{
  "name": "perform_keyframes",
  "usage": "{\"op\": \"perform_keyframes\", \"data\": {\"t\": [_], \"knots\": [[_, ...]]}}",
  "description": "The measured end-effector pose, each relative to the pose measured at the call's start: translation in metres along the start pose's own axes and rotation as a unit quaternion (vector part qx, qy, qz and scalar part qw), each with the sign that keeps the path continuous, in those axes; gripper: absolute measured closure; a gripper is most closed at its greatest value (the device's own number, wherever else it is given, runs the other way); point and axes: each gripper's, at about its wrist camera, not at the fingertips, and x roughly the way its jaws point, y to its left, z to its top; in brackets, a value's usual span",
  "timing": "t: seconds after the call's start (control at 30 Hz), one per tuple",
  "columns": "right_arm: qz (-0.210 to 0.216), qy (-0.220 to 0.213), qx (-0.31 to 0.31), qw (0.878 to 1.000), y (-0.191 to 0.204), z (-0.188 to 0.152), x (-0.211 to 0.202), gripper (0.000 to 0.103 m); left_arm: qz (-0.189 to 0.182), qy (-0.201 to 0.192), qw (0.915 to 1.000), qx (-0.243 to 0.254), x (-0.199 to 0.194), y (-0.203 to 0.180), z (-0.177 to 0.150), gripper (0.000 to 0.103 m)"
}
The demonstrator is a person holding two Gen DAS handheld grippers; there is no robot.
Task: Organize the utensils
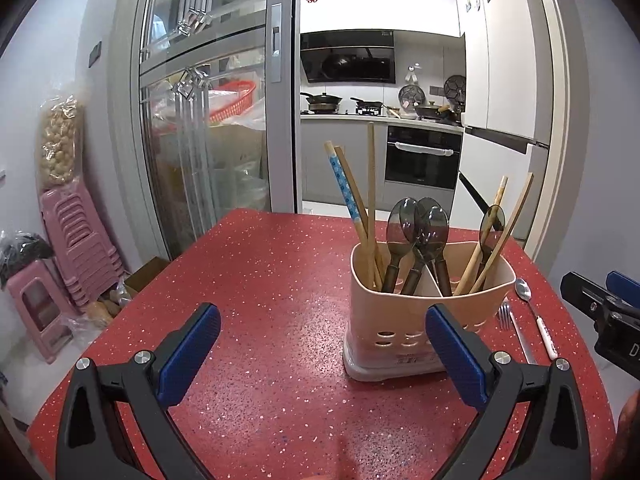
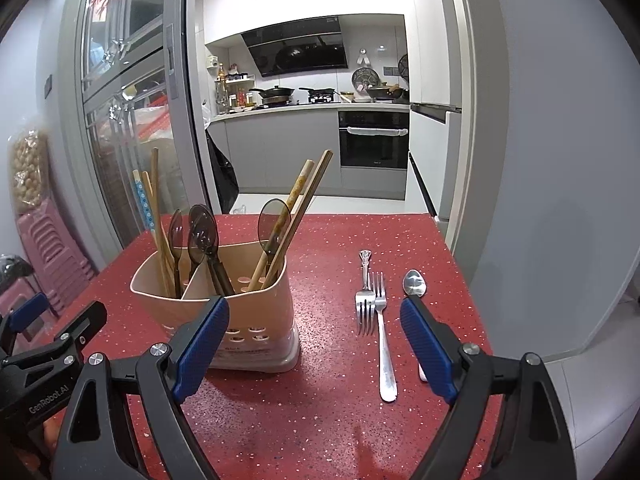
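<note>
A beige utensil holder (image 1: 420, 320) (image 2: 256, 320) stands on the red speckled table (image 1: 260, 300) (image 2: 328, 420). It holds wooden chopsticks (image 1: 370, 200) (image 2: 154, 208) and several dark translucent spoons (image 1: 416, 224) (image 2: 202, 232). To its right lie two metal forks (image 2: 382, 332) (image 2: 365, 296) (image 1: 514, 328) and a metal spoon (image 2: 414, 282) (image 1: 534, 316). My left gripper (image 1: 322, 344) is open and empty, left of the holder. My right gripper (image 2: 314, 340) is open and empty, between holder and forks; it shows at the left wrist view's right edge (image 1: 600, 312).
The table's far edge faces a kitchen doorway with an oven (image 1: 422, 160) (image 2: 374, 140). A glass sliding door (image 1: 208, 120) and stacked pink stools (image 1: 76, 248) stand to the left. The table's right edge (image 2: 476, 300) runs close beside the spoon.
</note>
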Motion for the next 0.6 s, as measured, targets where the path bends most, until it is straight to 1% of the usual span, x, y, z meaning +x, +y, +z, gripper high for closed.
{"op": "perform_keyframes", "data": {"t": [0.2,0.6], "knots": [[-0.017,-0.013,-0.006,1.0,0.0018,-0.004,-0.0004,0.013,0.002,-0.008,1.0,0.004,-0.0003,0.0001,-0.0059,0.0],[-0.017,-0.018,-0.003,1.0,0.0034,-0.0098,0.001,0.013,0.0,-0.008,1.0,-0.004,0.0022,0.0038,-0.0063,0.0]]}}
